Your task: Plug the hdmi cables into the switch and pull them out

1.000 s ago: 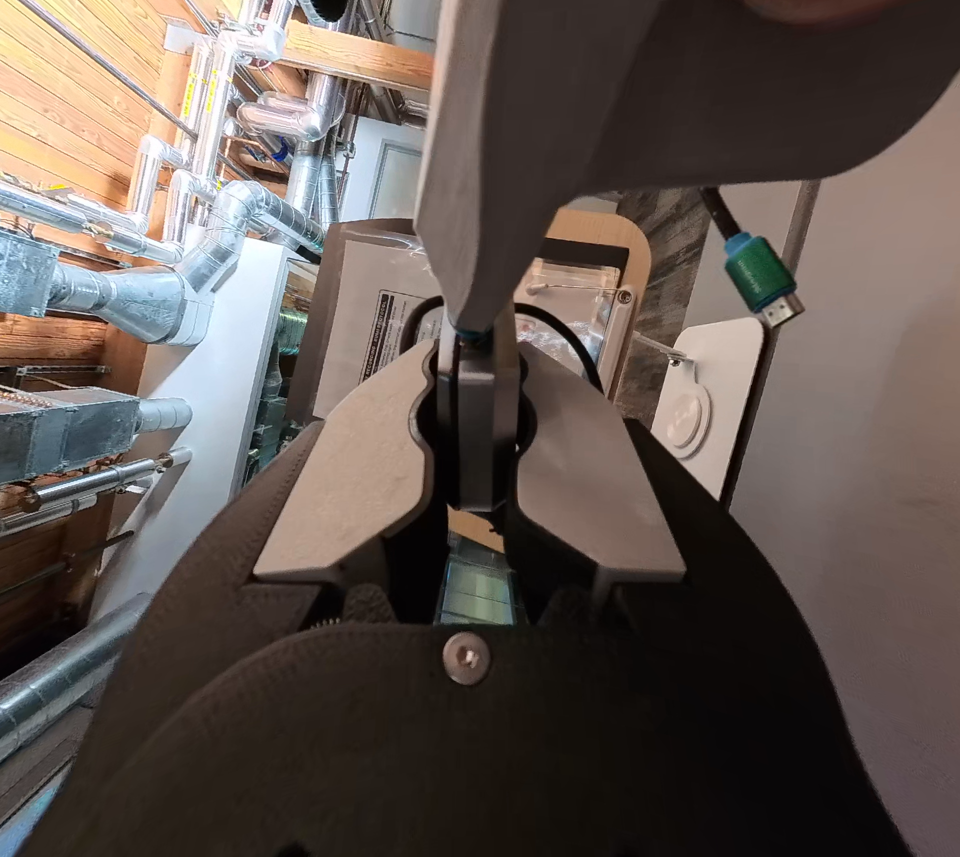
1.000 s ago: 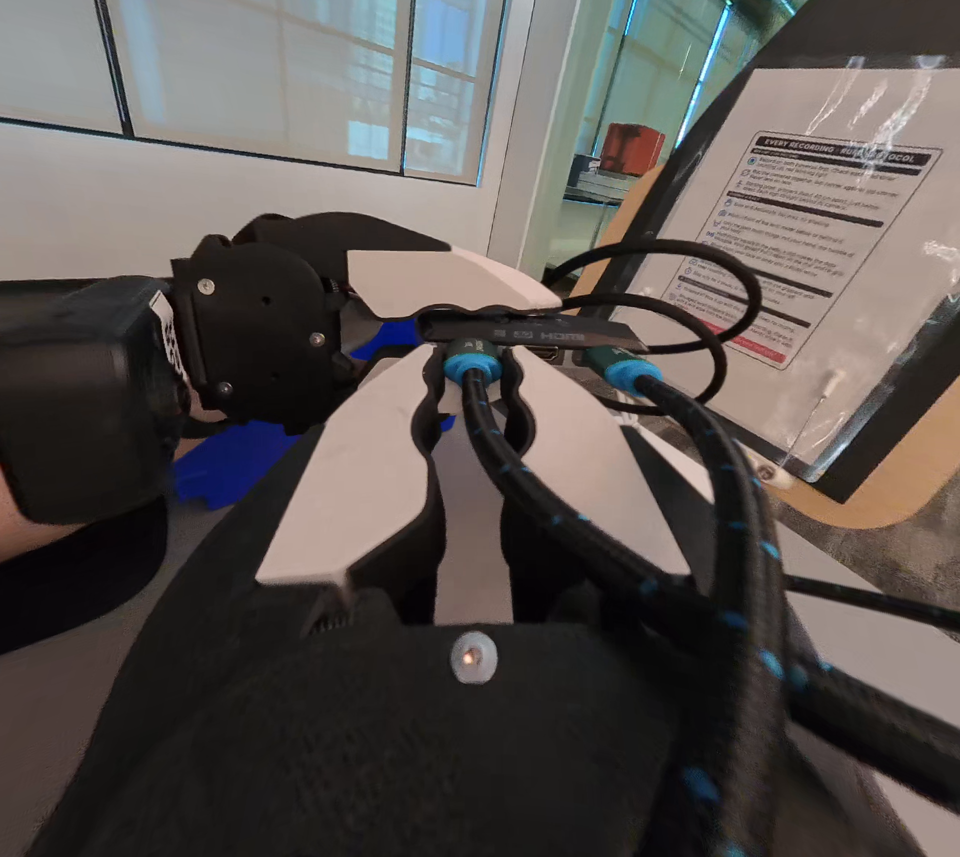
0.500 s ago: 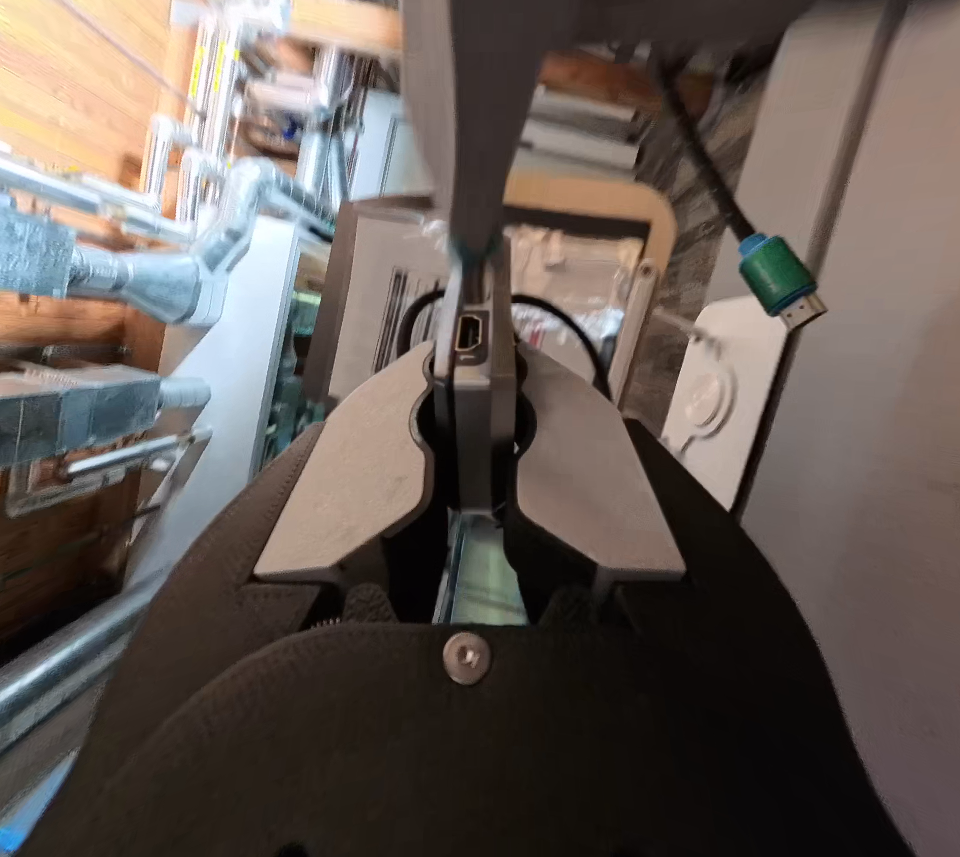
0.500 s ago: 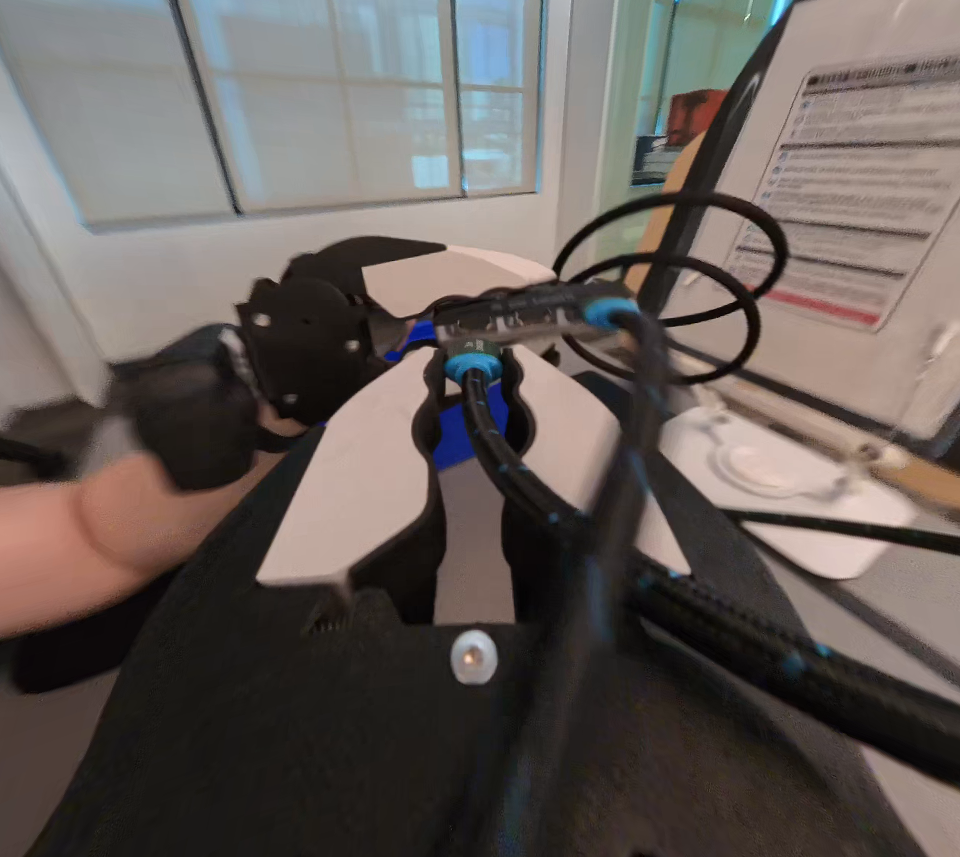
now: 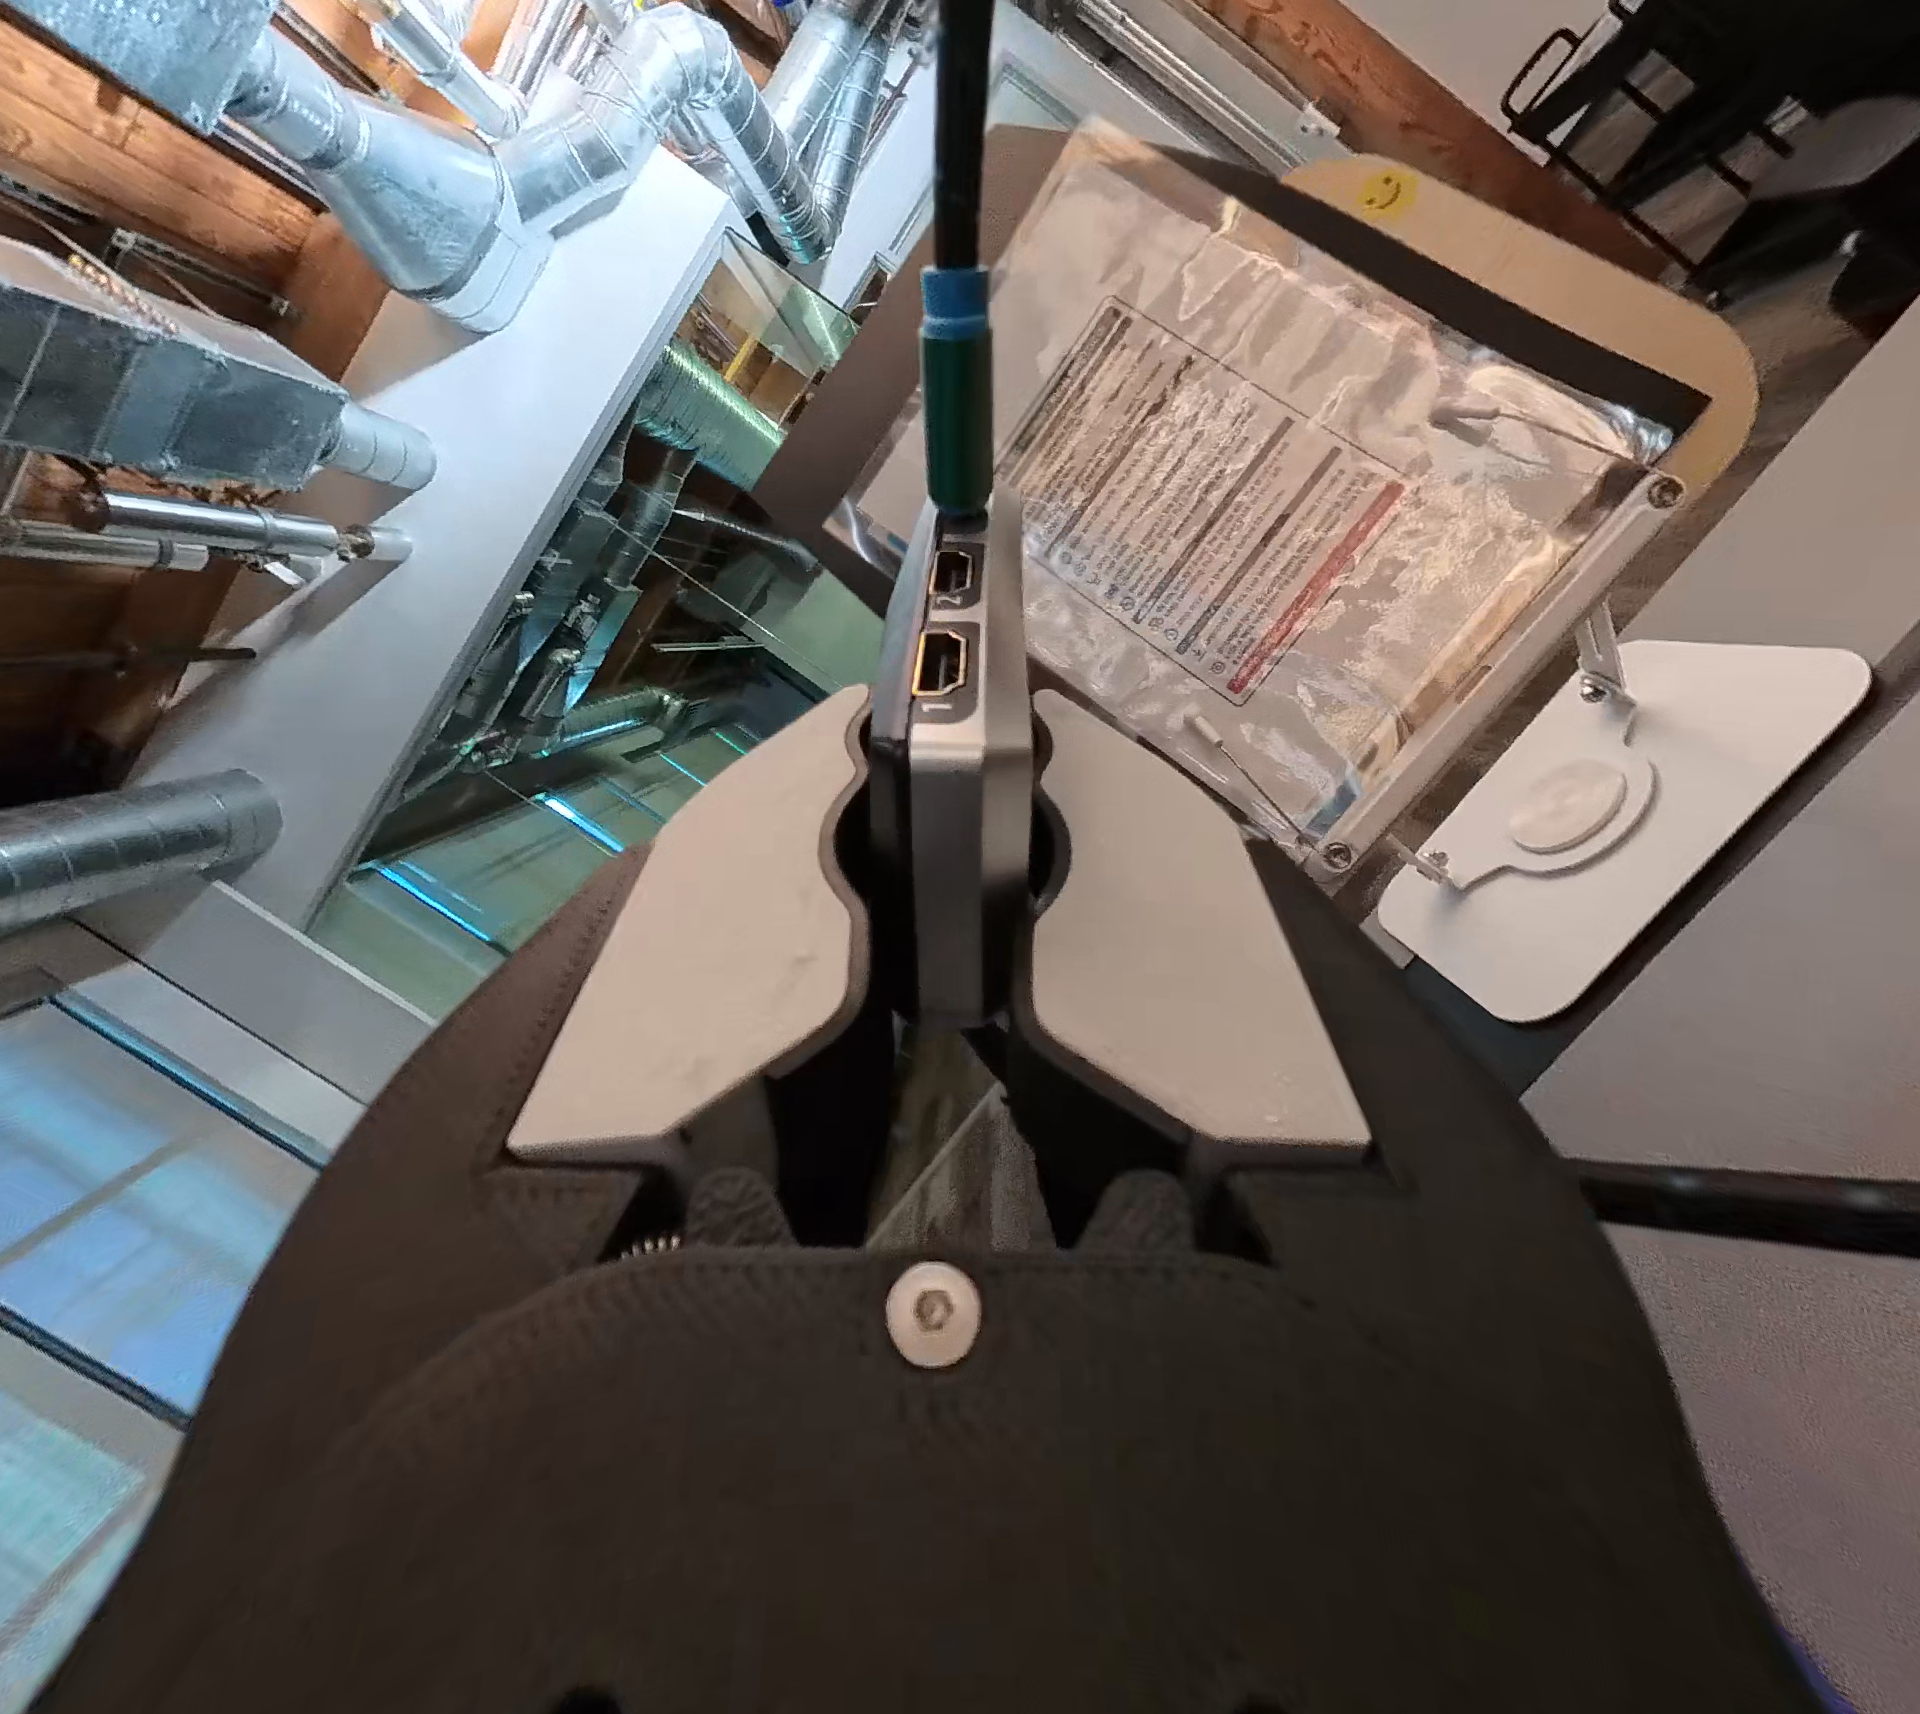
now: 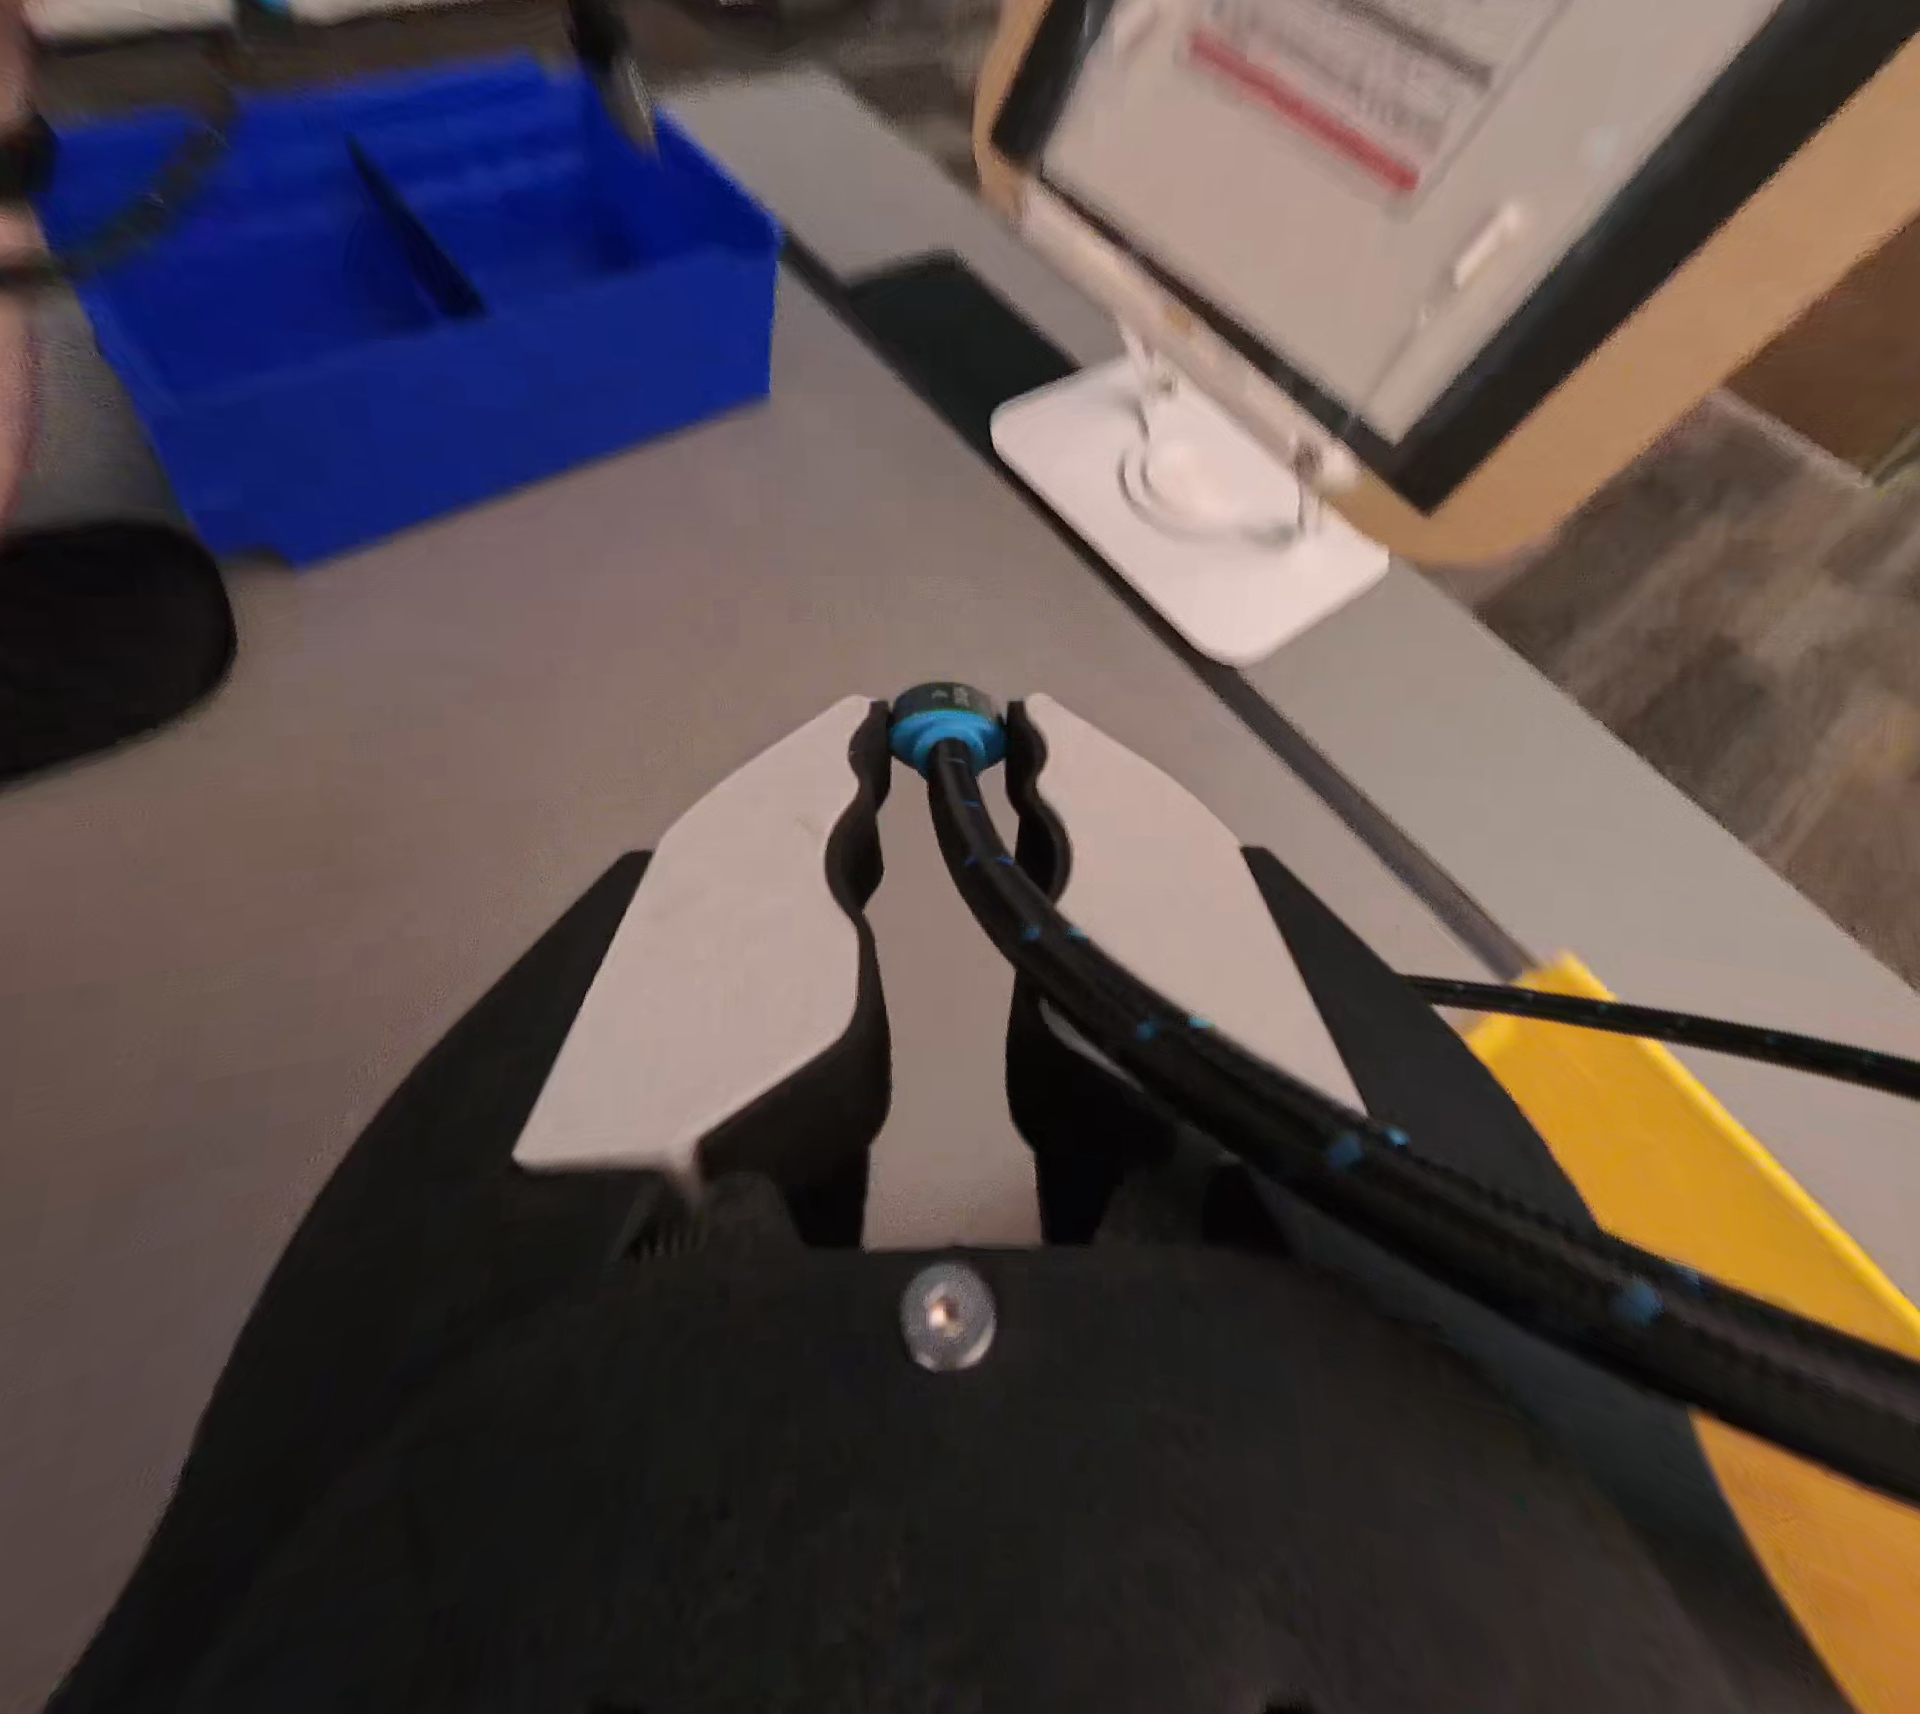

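Grey bench (image 6: 520,781) below — right gripper (image 6: 943,719) jaws pinch a cable plug (image 6: 943,714); left gripper (image 5: 951,729) jaws clamp the switch (image 5: 951,791) edge-on between them, one cable (image 5: 961,106) plugged in.

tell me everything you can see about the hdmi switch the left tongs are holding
The switch is a slim grey metal-looking box, held edge-on and upright between the shut left tongs, lifted off the table. Its edge facing the camera shows two empty gold-lined ports. A green plug with a blue collar on a black cable is seated in its far end.

A blue divided bin (image 6: 416,314) is located near the desk's (image 6: 520,781) far edge. A framed sheet on a white stand (image 6: 1195,511) is positioned at the right edge.
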### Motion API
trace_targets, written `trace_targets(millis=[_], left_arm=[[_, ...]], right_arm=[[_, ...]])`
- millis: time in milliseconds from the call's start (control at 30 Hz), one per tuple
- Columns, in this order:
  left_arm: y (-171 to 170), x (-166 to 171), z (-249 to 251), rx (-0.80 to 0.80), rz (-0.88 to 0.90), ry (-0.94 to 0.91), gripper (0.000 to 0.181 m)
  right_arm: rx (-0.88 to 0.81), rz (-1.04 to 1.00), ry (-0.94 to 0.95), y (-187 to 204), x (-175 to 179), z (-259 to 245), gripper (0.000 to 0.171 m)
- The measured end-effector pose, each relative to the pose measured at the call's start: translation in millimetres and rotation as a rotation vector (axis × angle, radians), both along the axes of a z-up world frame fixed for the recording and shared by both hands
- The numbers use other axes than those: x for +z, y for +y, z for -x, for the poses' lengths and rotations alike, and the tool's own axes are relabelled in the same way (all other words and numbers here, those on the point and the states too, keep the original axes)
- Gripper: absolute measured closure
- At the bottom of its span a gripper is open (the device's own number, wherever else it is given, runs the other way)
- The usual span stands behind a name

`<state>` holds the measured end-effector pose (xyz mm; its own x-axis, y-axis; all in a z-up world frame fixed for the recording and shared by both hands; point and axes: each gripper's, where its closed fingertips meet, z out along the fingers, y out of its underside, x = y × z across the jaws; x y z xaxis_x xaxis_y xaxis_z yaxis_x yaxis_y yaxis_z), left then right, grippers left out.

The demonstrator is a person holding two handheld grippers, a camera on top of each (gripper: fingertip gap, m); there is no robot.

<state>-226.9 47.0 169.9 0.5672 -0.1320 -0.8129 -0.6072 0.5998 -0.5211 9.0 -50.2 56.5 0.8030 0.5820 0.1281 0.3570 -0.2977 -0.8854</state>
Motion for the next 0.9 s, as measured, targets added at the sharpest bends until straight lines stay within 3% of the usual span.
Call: trace_targets(millis=[167,400,533,733,900], left_arm=[[-0.2,6.7,11.4,-0.002,0.007,-0.028,0.159],[-4.5,5.1,2.8,0.0,-0.007,0.008,0.159],[-6.3,3.1,-2.7,-0.007,-0.008,0.021,0.159],[-7.8,-1.2,-10.6,-0.02,0.001,0.044,0.159],[-9.6,-3.5,-17.1,-0.023,-0.006,0.064,0.159]], right_arm=[[-0.042,0.246,-0.074,-62.4,-18.1,-61.4,0.149],[-0.129,0.198,0.03,-95.6,5.1,-96.5,0.149],[-0.135,0.364,-0.041,-101.4,-34.0,-111.4,0.149],[0.166,0.405,0.097,-95.7,-67.7,-102.8,0.149],[0.032,0.714,0.164,-123.0,-120.0,-138.2,0.142]])
